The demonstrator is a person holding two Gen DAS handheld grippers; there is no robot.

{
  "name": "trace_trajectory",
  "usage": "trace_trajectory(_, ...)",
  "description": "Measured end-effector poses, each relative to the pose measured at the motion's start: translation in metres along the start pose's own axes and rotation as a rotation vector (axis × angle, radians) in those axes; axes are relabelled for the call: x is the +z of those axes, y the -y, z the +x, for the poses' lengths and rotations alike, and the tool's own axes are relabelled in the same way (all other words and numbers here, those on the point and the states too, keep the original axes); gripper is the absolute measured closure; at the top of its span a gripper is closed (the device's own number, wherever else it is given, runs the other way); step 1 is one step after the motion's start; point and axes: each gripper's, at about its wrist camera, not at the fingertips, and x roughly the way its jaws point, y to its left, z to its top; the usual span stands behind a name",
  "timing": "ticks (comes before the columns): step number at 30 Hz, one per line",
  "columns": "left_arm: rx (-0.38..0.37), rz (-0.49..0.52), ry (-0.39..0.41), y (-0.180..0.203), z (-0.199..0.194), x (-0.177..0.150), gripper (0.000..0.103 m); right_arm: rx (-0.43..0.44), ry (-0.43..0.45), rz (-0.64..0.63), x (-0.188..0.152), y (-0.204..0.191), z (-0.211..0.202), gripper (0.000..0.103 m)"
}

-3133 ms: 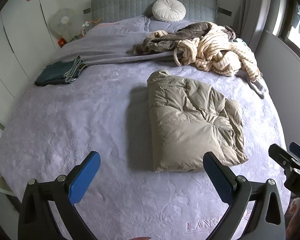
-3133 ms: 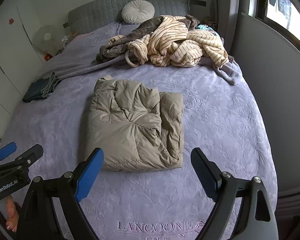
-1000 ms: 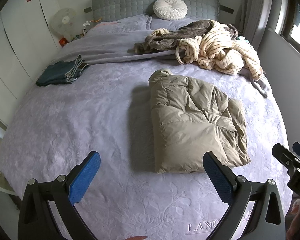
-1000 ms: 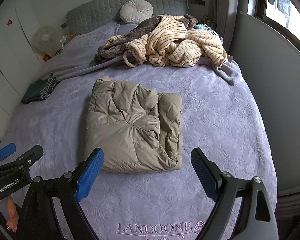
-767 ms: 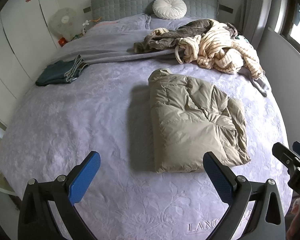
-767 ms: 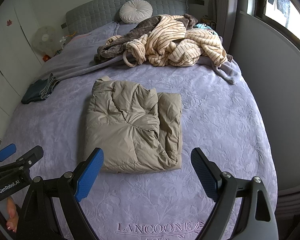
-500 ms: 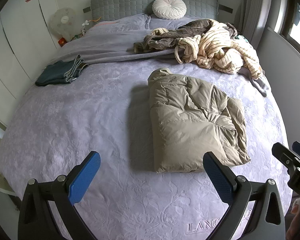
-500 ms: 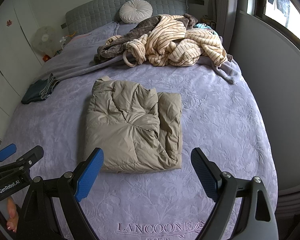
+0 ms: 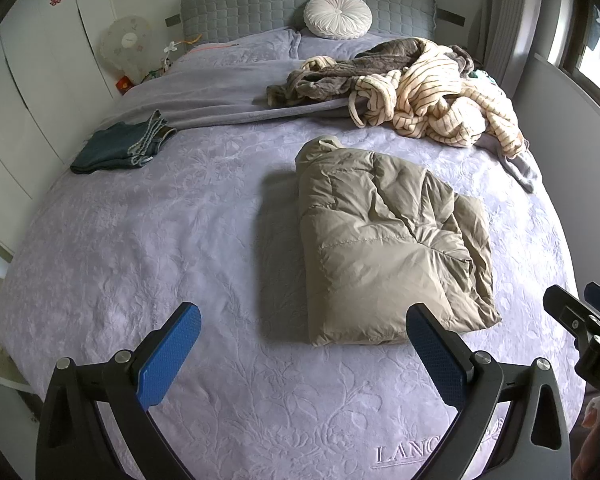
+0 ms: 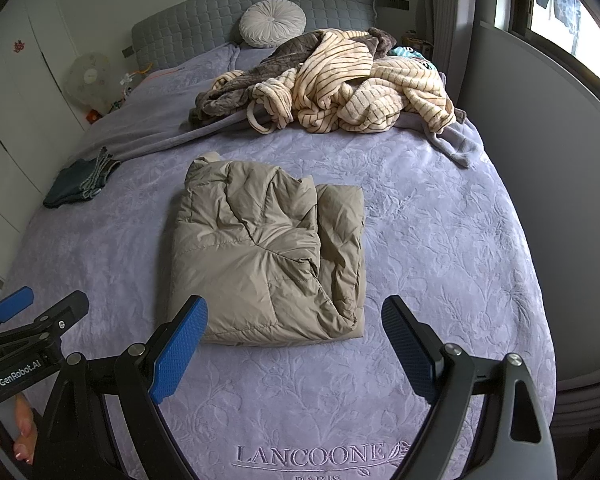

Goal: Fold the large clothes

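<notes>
My left gripper point(image 9: 302, 354) and right gripper point(image 10: 294, 344) both hover wide apart, holding nothing. The beige puffer jacket point(image 10: 266, 258) lies folded at twelve o'clock; that step looks finished. Next I'd reach for the striped robe pile point(image 10: 352, 90) beyond, toward one o'clock.

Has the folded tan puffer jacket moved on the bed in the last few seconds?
No. The tan puffer jacket lies in the same spot, its near edge as far above the embroidered LANCOONE lettering on the bedspread as in the earlier right-wrist pictures.
</notes>
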Motion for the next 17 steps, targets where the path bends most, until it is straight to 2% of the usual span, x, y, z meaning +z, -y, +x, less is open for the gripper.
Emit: trace_trajectory(17,-0.015,0.015,0.015,0.0073,0.0005,0.0028,0.000,-0.001,-0.001,0.004,-0.0014,-0.0009,-0.0001,0.012)
